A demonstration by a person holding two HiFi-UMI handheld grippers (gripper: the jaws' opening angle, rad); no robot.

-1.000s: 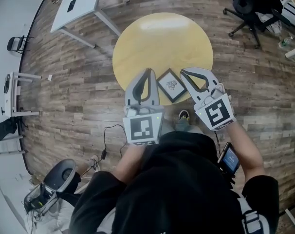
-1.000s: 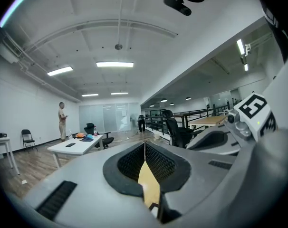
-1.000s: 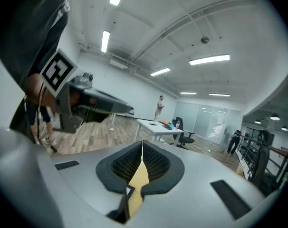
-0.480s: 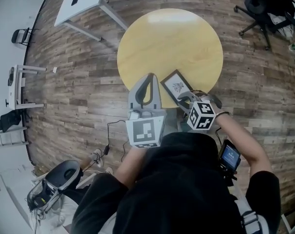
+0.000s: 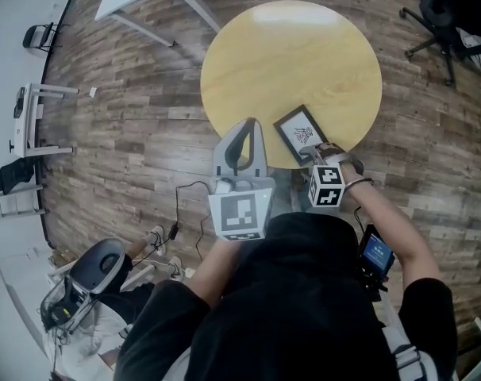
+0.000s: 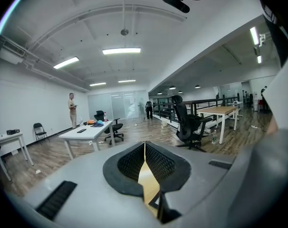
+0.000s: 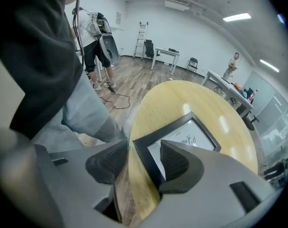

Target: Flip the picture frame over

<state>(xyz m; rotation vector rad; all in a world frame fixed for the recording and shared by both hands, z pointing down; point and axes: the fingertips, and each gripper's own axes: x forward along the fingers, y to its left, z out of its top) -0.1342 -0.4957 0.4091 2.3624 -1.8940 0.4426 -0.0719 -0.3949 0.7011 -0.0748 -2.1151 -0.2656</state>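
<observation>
Barely started. Holding the right gripper (image 7: 144,151) released, jaws just swung wide, astride the nearest edge of the picture frame (image 5: 301,134): one pad over the glass, the other outside the black moulding, above the rim of the round table (image 5: 288,54). Edge between the pads, but no squeeze on it yet. Lying flat and face up, print showing, right at that gripper's tips on the table's near rim. Left to do, by the look of it: clamp the edge, lift, turn over, set down face down. With the left gripper (image 5: 246,125) clenched on nothing, alongside the right one and just short of the frame; no part in the job for now. Likely awkward getting a jaw under something so flat; probably easiest close to the rim. Nothing else on the tabletop beyond the grippers to block the turn. Under and behind them, only wood floor (image 5: 129,133). Far ahead of the left gripper, a white desk (image 6: 84,133), an office chair (image 6: 187,122) and a standing person (image 6: 72,109), all well apart from the work.
</observation>
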